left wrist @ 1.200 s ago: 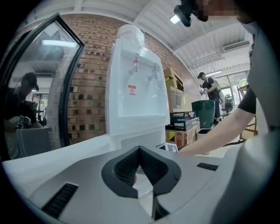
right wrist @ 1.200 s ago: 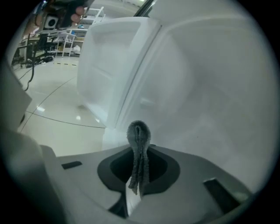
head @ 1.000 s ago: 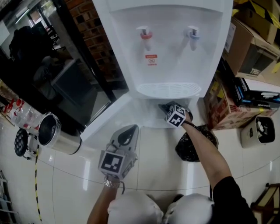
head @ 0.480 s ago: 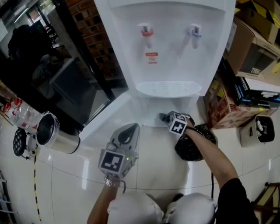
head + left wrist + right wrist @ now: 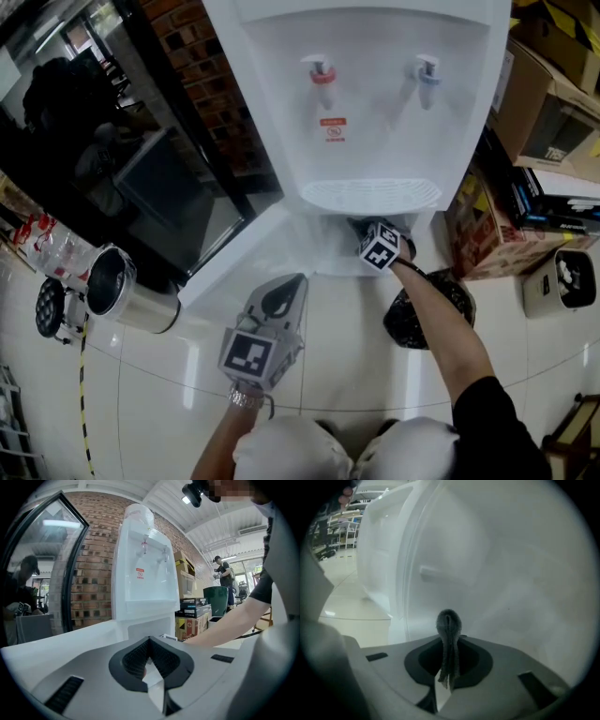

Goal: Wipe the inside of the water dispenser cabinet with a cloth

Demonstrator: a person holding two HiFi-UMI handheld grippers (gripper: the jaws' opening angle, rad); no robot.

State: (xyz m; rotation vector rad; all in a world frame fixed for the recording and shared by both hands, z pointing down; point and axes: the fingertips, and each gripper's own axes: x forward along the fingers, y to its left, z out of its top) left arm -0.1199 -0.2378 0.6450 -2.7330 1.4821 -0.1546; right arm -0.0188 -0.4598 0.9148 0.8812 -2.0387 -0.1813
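The white water dispenser [image 5: 361, 103] stands ahead, with its lower cabinet door [image 5: 239, 258] swung open to the left. My right gripper [image 5: 367, 232] reaches into the cabinet opening under the drip tray [image 5: 367, 195]. It is shut on a grey cloth [image 5: 448, 641], which sticks up as a folded wad against the white inner wall [image 5: 511, 573]. My left gripper [image 5: 281, 300] hangs over the floor in front of the open door, shut with nothing in it. In the left gripper view my left gripper [image 5: 149, 643] points at the dispenser [image 5: 140, 578].
A black bin bag [image 5: 422, 317] lies on the floor just right of the cabinet. Cardboard boxes [image 5: 553, 103] and a small white bin [image 5: 561, 281] stand further right. A steel pot [image 5: 117, 286] sits on the left by a dark glass panel [image 5: 141, 178].
My right gripper drew back from the cabinet half a second ago and has now pushed in again with the cloth. The left gripper has barely moved.
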